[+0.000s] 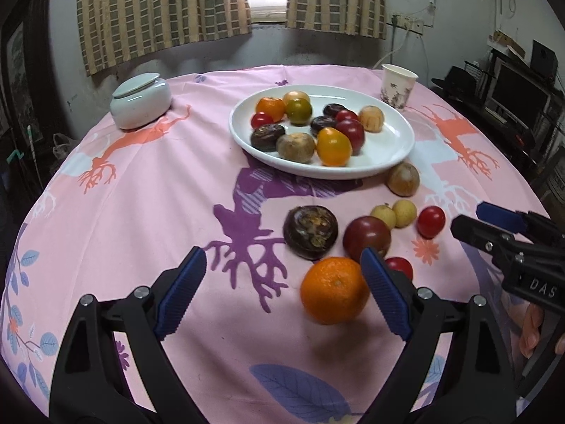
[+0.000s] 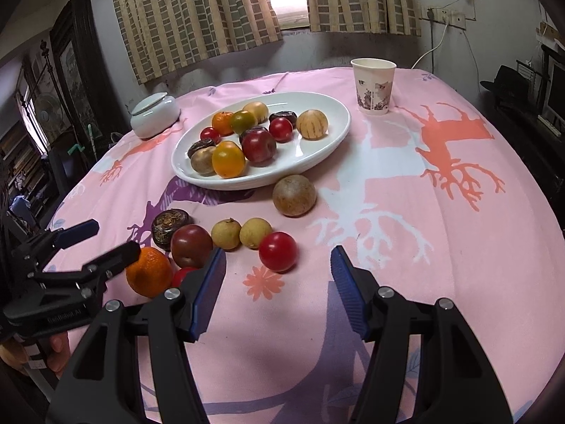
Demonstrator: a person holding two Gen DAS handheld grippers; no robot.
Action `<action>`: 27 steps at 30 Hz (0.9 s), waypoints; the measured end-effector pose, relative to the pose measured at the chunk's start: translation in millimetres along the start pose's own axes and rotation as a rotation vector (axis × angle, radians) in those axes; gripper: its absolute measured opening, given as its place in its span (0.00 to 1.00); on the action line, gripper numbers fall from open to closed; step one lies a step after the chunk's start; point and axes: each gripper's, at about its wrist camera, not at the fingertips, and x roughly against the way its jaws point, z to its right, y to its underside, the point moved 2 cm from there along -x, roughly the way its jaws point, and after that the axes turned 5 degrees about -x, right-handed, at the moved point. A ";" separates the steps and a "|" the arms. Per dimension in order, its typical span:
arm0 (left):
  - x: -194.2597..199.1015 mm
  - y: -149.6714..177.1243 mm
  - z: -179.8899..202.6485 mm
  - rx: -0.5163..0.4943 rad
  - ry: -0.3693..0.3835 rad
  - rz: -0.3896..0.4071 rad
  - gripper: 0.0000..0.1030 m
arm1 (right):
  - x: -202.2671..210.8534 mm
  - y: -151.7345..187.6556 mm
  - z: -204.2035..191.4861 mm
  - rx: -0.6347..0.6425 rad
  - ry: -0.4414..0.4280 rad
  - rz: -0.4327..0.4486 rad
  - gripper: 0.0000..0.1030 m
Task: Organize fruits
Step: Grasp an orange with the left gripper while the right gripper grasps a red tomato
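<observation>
Lowering my wide left tool [image 1: 282, 279] over the orange [image 1: 333, 289] lying loose on the surface [image 1: 141, 194] before the plate [image 1: 395, 155], I should centre it first, my half-spread right tool [image 2: 279, 272] empty.

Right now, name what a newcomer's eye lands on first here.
First the white plate heaped with small fruits mid-table on the pink tablecloth. Next, the loose fruits scattered in front of it, above all the bright orange beside the left gripper, whose blue fingers stand wide apart. A paper cup stands behind the plate.
</observation>
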 end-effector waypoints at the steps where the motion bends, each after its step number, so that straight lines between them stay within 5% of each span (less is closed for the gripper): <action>1: -0.8 1.5 3.2 -0.014 0.001 -0.006 0.88 | -0.2 0.8 -1.2 0.001 -0.001 -0.003 0.60; 14: -10.4 12.6 13.1 -0.054 0.020 -0.057 0.88 | -2.9 3.6 -3.1 0.004 0.007 -0.017 0.60; 20: -32.2 22.8 14.4 -0.050 0.037 -0.163 0.88 | -4.3 4.6 -4.4 0.005 0.004 -0.022 0.60; 27: -31.6 23.3 11.9 -0.030 0.028 -0.149 0.88 | -5.4 5.4 -4.7 0.005 0.004 -0.028 0.60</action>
